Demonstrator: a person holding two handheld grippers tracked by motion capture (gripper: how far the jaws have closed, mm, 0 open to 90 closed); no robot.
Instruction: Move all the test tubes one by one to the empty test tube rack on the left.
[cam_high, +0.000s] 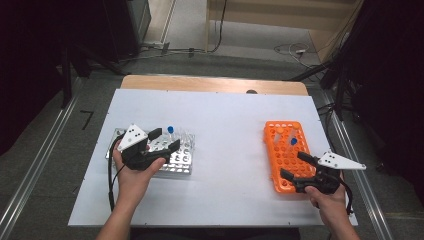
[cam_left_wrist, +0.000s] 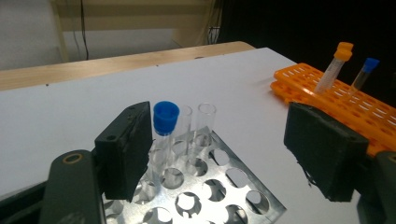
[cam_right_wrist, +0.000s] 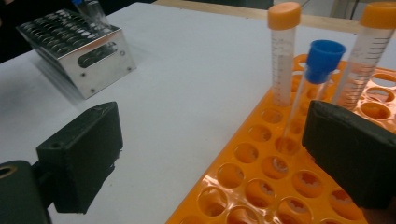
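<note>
A white bench carries 2 racks. Left hand-held gripper stands open beside the blue-capped tube seated in the metal rack; likely a release. Right hand-held gripper, open over the orange rack, should next close on its blue-capped tube.

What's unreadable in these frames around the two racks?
- Foot of the blue-capped tube in the metal rack: left gripper view, hidden behind a black finger.
- Near end of the orange rack: high view, covered by the right gripper.
- Whether the clear tubes have caps: high view, too small.
</note>
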